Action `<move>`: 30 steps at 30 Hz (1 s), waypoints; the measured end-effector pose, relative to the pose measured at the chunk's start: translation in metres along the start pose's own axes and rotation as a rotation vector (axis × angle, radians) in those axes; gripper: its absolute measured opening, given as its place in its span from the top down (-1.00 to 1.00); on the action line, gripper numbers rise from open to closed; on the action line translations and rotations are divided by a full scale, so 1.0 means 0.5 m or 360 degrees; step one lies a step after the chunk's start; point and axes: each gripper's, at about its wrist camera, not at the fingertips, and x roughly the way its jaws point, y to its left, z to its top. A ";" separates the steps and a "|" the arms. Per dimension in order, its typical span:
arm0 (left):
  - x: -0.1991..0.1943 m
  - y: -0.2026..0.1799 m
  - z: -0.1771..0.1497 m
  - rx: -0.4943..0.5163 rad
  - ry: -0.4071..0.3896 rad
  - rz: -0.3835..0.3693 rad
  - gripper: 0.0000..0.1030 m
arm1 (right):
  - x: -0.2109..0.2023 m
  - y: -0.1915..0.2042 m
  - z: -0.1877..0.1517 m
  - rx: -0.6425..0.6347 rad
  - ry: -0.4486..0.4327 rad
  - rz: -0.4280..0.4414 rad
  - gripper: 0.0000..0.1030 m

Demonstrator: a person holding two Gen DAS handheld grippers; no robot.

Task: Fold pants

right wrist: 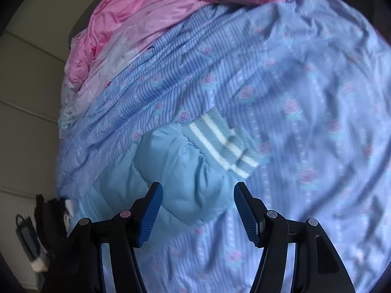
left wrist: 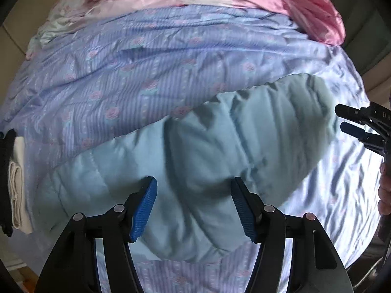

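The left gripper point(left wrist: 194, 208) has its blue pads wide apart and holds nothing; it hangs over the middle of the pants point(left wrist: 195, 151). The right gripper point(right wrist: 198, 213) is also spread, empty, above the lower part of one leg, near the striped cuff point(right wrist: 221, 142). In the left wrist view the right gripper point(left wrist: 348, 120) shows at the right edge, beside the end of the pants.

The pants are light blue and padded. They lie long across the bed sheet point(left wrist: 122, 78), which is purple with roses, and a pink blanket point(left wrist: 305, 7) is bunched at the far side.

What can go wrong, I think: the padding is thick, so a pinch may catch only the top layer and the fold opens. The sheet is loose and wrinkled, so the pads may take it together with the pants. If both ends do not rise evenly, the cuff will land crooked.
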 end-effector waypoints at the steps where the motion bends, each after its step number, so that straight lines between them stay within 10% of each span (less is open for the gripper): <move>1: 0.001 0.008 0.001 -0.0024 0.0003 0.0017 -0.20 | 0.012 0.001 0.003 0.0001 0.0017 -0.0013 -0.21; 3: 0.000 0.026 0.002 -0.0077 0.0010 0.0050 -0.20 | 0.037 0.002 0.007 0.0012 0.0060 -0.0031 -0.17; 7: 0.005 0.049 0.003 -0.0164 0.0026 0.0105 -0.20 | 0.034 0.014 0.004 -0.0057 0.0043 -0.0174 0.68; 11: 0.038 0.055 0.015 -0.0186 0.0068 0.0246 -0.21 | 0.000 0.020 0.004 -0.0108 -0.0064 -0.0336 0.76; 19: 0.087 0.051 0.030 -0.0129 0.0165 0.0306 -0.25 | -0.014 0.039 -0.005 -0.0163 -0.0072 -0.0534 0.44; 30: -0.157 0.251 -0.143 -0.0244 -0.0303 0.0060 -0.45 | -0.139 0.281 -0.197 -0.0714 -0.0267 -0.0290 -0.08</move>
